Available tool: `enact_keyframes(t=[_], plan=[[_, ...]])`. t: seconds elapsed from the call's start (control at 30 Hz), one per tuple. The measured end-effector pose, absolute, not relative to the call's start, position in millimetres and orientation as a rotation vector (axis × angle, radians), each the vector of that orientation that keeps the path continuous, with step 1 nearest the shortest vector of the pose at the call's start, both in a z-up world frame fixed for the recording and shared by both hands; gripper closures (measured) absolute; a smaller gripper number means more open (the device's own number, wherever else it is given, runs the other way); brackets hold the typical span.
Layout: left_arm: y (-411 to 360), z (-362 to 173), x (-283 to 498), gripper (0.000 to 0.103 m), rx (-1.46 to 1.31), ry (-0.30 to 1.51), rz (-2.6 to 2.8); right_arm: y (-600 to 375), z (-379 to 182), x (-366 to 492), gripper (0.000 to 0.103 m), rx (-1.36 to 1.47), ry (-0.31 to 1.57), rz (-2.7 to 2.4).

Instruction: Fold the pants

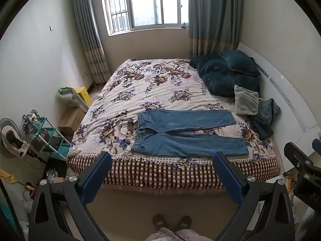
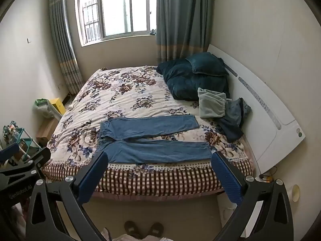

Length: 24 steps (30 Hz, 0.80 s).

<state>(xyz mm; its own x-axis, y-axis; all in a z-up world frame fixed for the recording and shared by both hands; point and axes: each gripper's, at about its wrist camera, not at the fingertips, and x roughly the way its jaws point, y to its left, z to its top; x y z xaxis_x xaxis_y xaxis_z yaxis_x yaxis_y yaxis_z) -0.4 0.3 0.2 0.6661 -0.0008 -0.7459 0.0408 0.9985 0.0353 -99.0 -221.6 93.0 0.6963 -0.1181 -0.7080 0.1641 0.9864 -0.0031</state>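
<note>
We hold the left hand-held gripper (image 1: 162,158) above the floor in front of the bed (image 1: 174,172), its blue fingers (image 1: 98,172) spread wide apart with nothing between them. The right hand-held gripper (image 2: 160,158) hangs the same way, its fingers (image 2: 225,172) also well apart and empty; in the left wrist view we see part of it at the right edge (image 1: 301,166), and in the right wrist view the left one shows at the left edge (image 2: 22,160).

The blue jeans (image 1: 186,132) lie flat on the floral bedspread (image 1: 144,86), near the near edge of the bed, waistband to the left and both legs stretched out to the right. The far leg angles slightly away from the near leg, so they part toward the cuffs. In the right wrist view the jeans (image 2: 152,138) lie just beyond our fingertips.

To the far right of the jeans, by the white headboard (image 1: 289,100), we see a dark teal pillow (image 1: 238,62) on a dark teal blanket (image 1: 222,78), a folded grey-green garment (image 1: 245,100) and a heap of dark clothes (image 1: 264,118). A window (image 1: 144,4) with blue-grey curtains (image 1: 212,14) fills the far wall. A teal shelf rack (image 1: 50,138) stands on the floor at the left, and a pair of slippers (image 1: 172,222) lies at the near edge.
</note>
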Motion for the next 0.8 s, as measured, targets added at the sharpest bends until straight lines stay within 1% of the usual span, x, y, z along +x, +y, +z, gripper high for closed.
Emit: enact_keyframes(t=[0.8], plan=[[-1.9, 5.2, -4.4, 0.0, 0.049, 0.831, -0.018, -219.5, 93.7, -104.9, 0.0, 0.063, 0.798, -0.153]])
